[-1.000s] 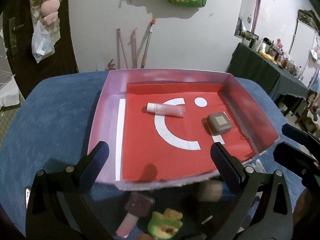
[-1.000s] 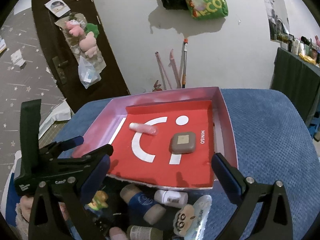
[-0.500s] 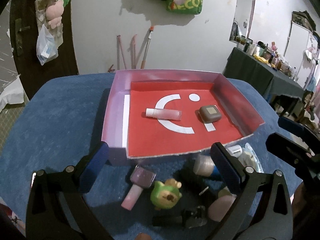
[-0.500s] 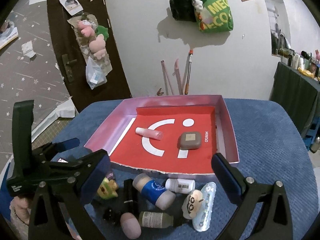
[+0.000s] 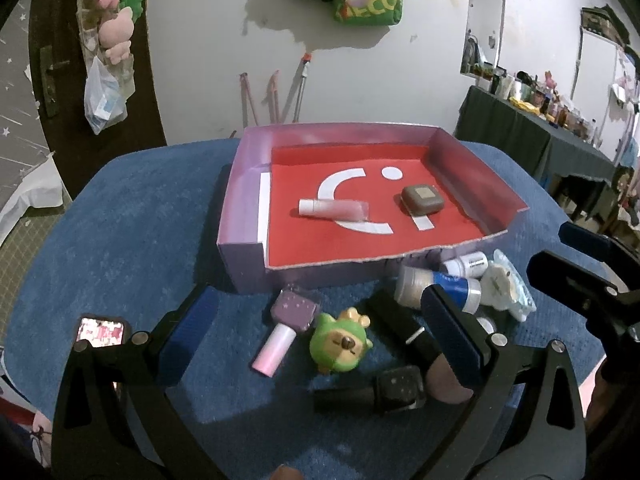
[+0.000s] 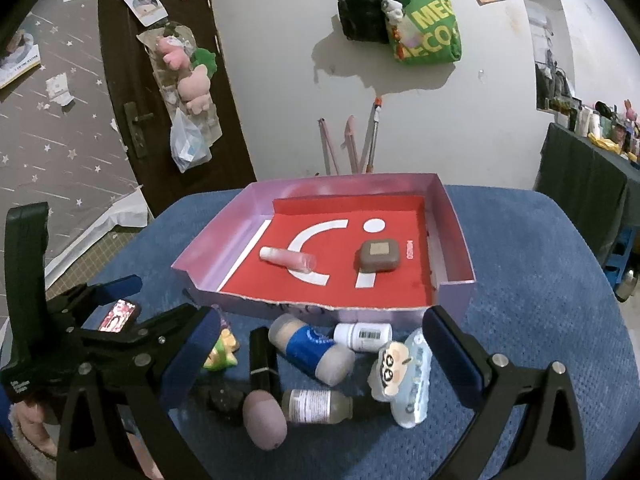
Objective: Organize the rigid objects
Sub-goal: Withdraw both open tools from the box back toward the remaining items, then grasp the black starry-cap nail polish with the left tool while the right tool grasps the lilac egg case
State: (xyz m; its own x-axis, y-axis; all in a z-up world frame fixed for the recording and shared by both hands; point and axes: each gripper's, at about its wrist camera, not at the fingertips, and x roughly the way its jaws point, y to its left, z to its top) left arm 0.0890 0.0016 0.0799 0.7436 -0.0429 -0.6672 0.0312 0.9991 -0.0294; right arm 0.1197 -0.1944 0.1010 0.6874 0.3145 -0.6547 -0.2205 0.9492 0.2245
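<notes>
A pink box (image 5: pixel 240 240) (image 6: pixel 456 216) with a red floor holds a pink tube (image 5: pixel 332 209) (image 6: pixel 288 258) and a brown square case (image 5: pixel 422 199) (image 6: pixel 378 255). In front of it lie a green frog toy (image 5: pixel 340 342), a purple-capped pink bottle (image 5: pixel 286 330), a blue-banded bottle (image 5: pixel 436 286) (image 6: pixel 310 348), a white bottle (image 6: pixel 362 336), a cartoon clip (image 6: pixel 402 376), a black tube (image 6: pixel 262 360), a mauve egg shape (image 6: pixel 264 418) and a clear bottle (image 6: pixel 316 406). My left gripper (image 5: pixel 320 336) and right gripper (image 6: pixel 320 356) are both open and empty above this pile.
The box and pile rest on a blue cushioned surface (image 5: pixel 120 240) (image 6: pixel 540 320). A phone (image 5: pixel 102 330) (image 6: pixel 120 314) lies at the left. A dark table (image 5: pixel 540 140) with clutter stands at the right, a door (image 6: pixel 160 80) at the back left.
Both grippers have pulled back and up from the box, so the pile of objects in front of it has come into view. Both stay open.
</notes>
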